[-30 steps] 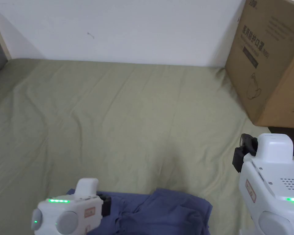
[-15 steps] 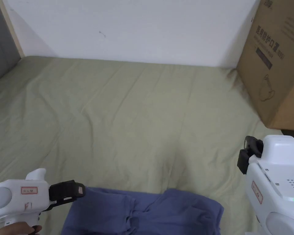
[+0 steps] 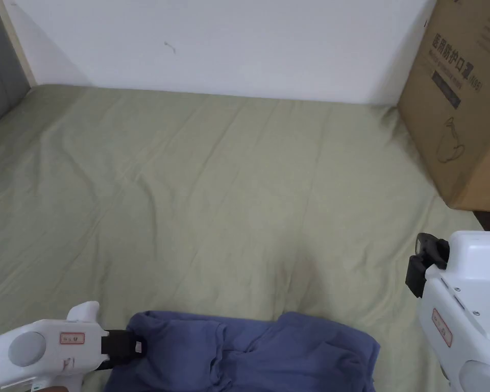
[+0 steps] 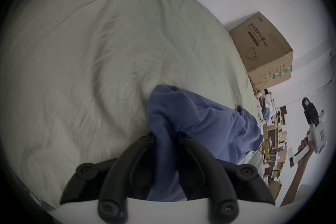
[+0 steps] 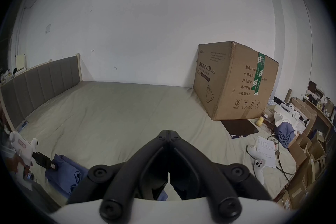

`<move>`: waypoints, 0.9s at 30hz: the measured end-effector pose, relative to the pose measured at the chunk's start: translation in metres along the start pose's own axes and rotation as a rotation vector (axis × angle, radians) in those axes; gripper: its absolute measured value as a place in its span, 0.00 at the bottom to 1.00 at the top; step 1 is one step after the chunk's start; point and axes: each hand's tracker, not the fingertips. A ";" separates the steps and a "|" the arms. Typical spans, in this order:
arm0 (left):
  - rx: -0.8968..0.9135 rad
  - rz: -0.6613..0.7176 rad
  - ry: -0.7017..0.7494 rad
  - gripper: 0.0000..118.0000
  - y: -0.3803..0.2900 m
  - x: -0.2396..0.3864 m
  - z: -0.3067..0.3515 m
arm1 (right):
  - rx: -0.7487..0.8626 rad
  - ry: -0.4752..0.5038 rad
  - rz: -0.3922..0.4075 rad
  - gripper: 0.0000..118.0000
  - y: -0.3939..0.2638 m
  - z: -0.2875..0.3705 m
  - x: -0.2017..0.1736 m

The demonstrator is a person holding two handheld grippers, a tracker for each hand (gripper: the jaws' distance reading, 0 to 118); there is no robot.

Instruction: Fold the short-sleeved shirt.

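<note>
Shirt, blue, lies bunched at the near edge of the green bed sheet, long axis left-right; collar and hem can't be told apart. Left gripper pinches its left end between both jaws. Right gripper hangs closed and empty, off the cloth. Risk: a one-sided lift probably drags the bundle into a worse tangle. Cardboard box sits far right.

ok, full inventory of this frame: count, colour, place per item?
short-sleeved shirt: 1, blue, crumpled at the near edge of the bed
bed sheet: 1, pale green, covering the bed
headboard: 1, grey padded, left end of the bed
cardboard box: 1, brown, far right on the bed
wall: white, behind the bed
left gripper: 1, white with black fingers, shut on the shirt's left edge
right gripper: 1, white and black, shut, above the bed
</note>
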 end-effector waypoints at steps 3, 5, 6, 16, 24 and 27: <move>0.025 -0.024 0.013 0.11 -0.001 0.009 0.008 | 0.000 -0.005 -0.010 0.00 0.000 0.001 0.003; 0.059 -0.053 0.014 0.10 -0.002 0.019 0.021 | 0.005 -0.006 -0.015 0.00 0.002 0.002 0.004; 0.074 -0.062 0.013 0.10 -0.001 0.022 0.028 | 0.009 -0.006 -0.017 0.00 0.002 0.002 0.005; 0.178 -0.064 0.235 0.09 0.012 0.011 0.113 | 0.046 0.025 -0.024 0.00 0.009 0.007 0.004; 0.252 -0.219 0.314 0.09 0.011 0.089 0.135 | 0.053 0.041 -0.034 0.00 0.009 0.012 0.003; 0.235 -0.311 0.324 0.09 0.010 0.137 0.122 | 0.058 0.042 -0.044 0.00 0.011 0.016 0.003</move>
